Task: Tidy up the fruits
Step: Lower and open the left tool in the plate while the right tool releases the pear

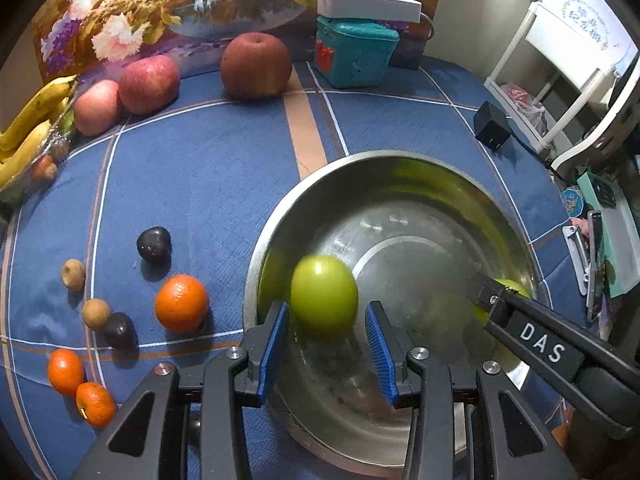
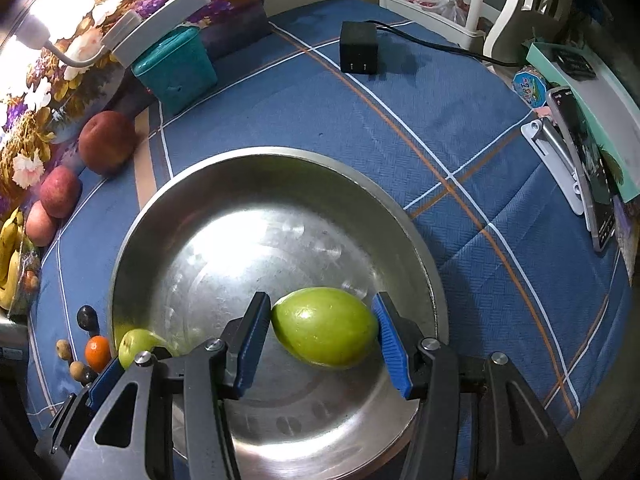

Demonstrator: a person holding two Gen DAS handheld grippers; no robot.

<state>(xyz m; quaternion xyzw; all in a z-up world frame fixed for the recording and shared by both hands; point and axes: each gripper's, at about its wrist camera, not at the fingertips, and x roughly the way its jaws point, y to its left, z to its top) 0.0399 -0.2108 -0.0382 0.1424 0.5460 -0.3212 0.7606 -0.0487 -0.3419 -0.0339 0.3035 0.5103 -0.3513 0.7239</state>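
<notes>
Two green fruits sit inside the steel bowl point(image 2: 280, 168), one at each pair of spread fingers.

Left gripper point(image 1: 326, 344) is spread, its blue pads apart from the round green fruit point(image 1: 324, 296), which looks motion-blurred near the bowl's left wall; right gripper point(image 2: 320, 340) is spread wide around the oval green fruit point(image 2: 325, 326), whose tips lie close to the pads, contact unclear. Open room lies on the bowl's far floor and on the blue plaid cloth point(image 2: 460, 128) beyond its rim. Left of the bowl lie an orange point(image 1: 182, 303), dark plums, small brown fruits and mandarins; apples point(image 1: 149, 84) and bananas point(image 1: 28, 120) line the floral backdrop beside a teal box point(image 1: 354, 56). A black adapter point(image 2: 359, 48) rests near the far edge. From the left camera, the right gripper hides most of the oval fruit.
</notes>
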